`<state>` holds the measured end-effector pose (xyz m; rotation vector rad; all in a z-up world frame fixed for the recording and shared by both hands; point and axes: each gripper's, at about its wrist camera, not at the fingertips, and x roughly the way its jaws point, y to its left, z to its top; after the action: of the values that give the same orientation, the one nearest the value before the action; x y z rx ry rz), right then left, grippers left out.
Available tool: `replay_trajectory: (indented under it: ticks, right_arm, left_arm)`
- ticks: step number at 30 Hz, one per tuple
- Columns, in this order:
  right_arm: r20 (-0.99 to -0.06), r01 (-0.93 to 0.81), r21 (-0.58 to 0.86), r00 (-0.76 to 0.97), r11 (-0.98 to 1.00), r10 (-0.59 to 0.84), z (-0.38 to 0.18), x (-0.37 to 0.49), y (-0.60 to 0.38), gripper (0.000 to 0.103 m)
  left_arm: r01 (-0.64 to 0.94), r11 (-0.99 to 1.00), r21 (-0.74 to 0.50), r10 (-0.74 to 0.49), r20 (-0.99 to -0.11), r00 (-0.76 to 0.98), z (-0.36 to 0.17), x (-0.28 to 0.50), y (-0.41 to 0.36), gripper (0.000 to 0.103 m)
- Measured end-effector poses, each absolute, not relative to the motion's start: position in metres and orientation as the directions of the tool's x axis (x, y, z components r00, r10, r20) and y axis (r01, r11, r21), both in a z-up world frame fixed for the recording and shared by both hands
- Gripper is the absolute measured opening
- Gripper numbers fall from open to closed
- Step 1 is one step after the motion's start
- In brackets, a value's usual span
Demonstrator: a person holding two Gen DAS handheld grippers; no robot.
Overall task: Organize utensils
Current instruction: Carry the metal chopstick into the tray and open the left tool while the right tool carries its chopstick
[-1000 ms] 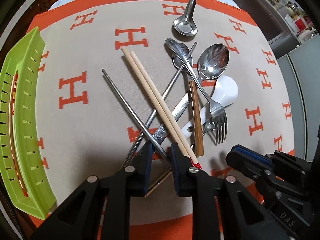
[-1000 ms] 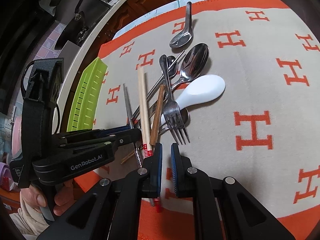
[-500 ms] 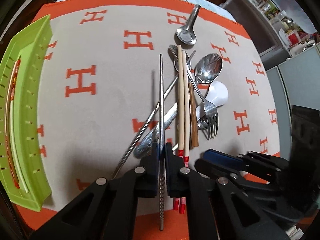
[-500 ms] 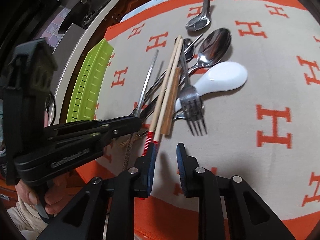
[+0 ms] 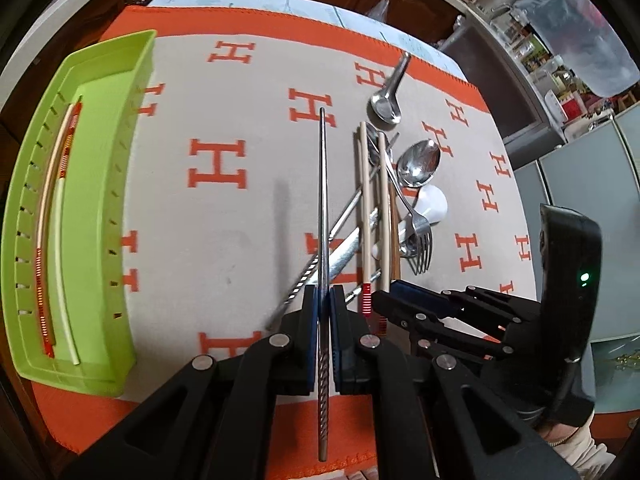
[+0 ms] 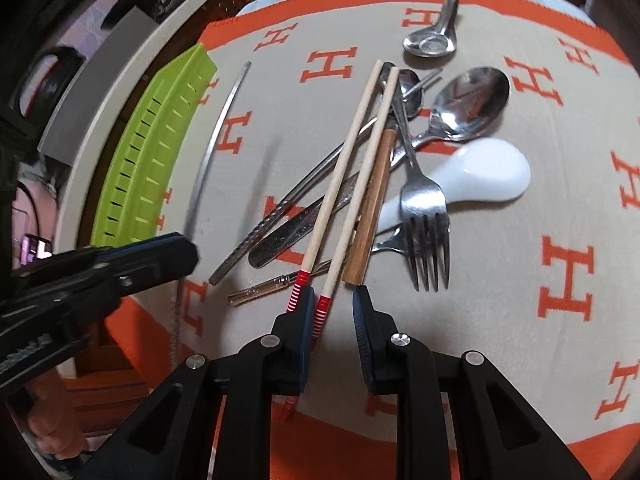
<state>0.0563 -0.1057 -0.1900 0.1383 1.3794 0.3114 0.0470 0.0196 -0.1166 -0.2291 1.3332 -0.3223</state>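
My left gripper is shut on a metal chopstick and holds it clear of the cloth, pointing away from me; the right wrist view shows that chopstick too. A pair of wooden chopsticks with red-striped ends lies across the utensil pile. My right gripper is open at those ends. One striped end lies in the gap against the left finger; the other runs along that finger's outer side. The green slotted tray stands to the left and holds striped chopsticks.
The pile holds a fork, a white ceramic spoon, a large metal spoon, a knife, a twisted metal chopstick and a brown wooden handle. A small soup spoon lies apart at the back.
My left gripper closed on the metal chopstick, lifted it off the pile and moved toward the tray. The right gripper's jaws opened and the wooden chopsticks swung straighter.
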Motion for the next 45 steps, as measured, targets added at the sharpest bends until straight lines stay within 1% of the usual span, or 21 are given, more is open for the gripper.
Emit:
replay_trajectory:
  ticks: [3,5,7,9,16,20,26,34,41,43,45]
  right_arm:
    - [-0.957,-0.156,0.207,0.171,0.966,0.233,-0.189,0.058,-0.092,0.017]
    - [-0.964,-0.161,0.161,0.187,0.974,0.19,-0.189,0.059,-0.086,0.008]
    - [-0.963,-0.157,0.153,0.197,0.976,0.182,-0.189,0.06,-0.084,0.006]
    - [-0.96,-0.145,0.177,0.194,0.973,0.204,-0.189,0.061,-0.087,0.006]
    - [-0.909,-0.028,0.389,0.148,0.921,0.389,-0.184,0.058,-0.129,0.005]
    - [-0.878,0.002,0.459,0.155,0.888,0.453,-0.173,0.05,-0.142,0.005]
    - [-0.868,-0.025,0.461,0.193,0.887,0.457,-0.152,0.043,-0.141,0.005]
    - [-0.858,-0.039,0.471,0.211,0.881,0.468,-0.135,0.04,-0.138,0.005]
    - [-0.845,-0.084,0.48,0.223,0.873,0.486,-0.114,0.045,-0.122,0.005]
    - [-0.84,-0.103,0.485,0.223,0.869,0.495,-0.107,0.048,-0.113,0.005]
    - [-0.834,-0.117,0.492,0.22,0.863,0.506,-0.101,0.051,-0.104,0.005]
  left_arm:
    - [0.086,0.933,-0.35,-0.361,-0.907,0.215,-0.114,0.045,0.032,0.003]
    - [0.082,0.932,-0.353,-0.362,-0.904,0.227,-0.111,0.043,0.04,0.003]
    - [0.078,0.932,-0.354,-0.362,-0.902,0.233,-0.11,0.042,0.045,0.003]
    - [0.073,0.932,-0.356,-0.362,-0.899,0.246,-0.106,0.04,0.054,0.003]
    - [0.048,0.934,-0.353,-0.351,-0.891,0.288,-0.093,0.037,0.082,0.003]
    - [0.025,0.941,-0.338,-0.328,-0.888,0.321,-0.084,0.037,0.101,0.003]
    - [-0.033,0.962,-0.27,-0.24,-0.898,0.369,-0.076,0.042,0.135,0.003]
    - [-0.084,0.986,-0.142,-0.099,-0.918,0.384,-0.089,0.066,0.165,0.003]
    - [-0.087,0.992,-0.086,-0.05,-0.933,0.355,-0.104,0.091,0.171,0.004]
    - [-0.106,0.991,-0.076,-0.035,-0.937,0.348,-0.108,0.093,0.173,0.012]
    - [-0.113,0.991,-0.067,-0.022,-0.933,0.358,-0.107,0.092,0.176,0.031]
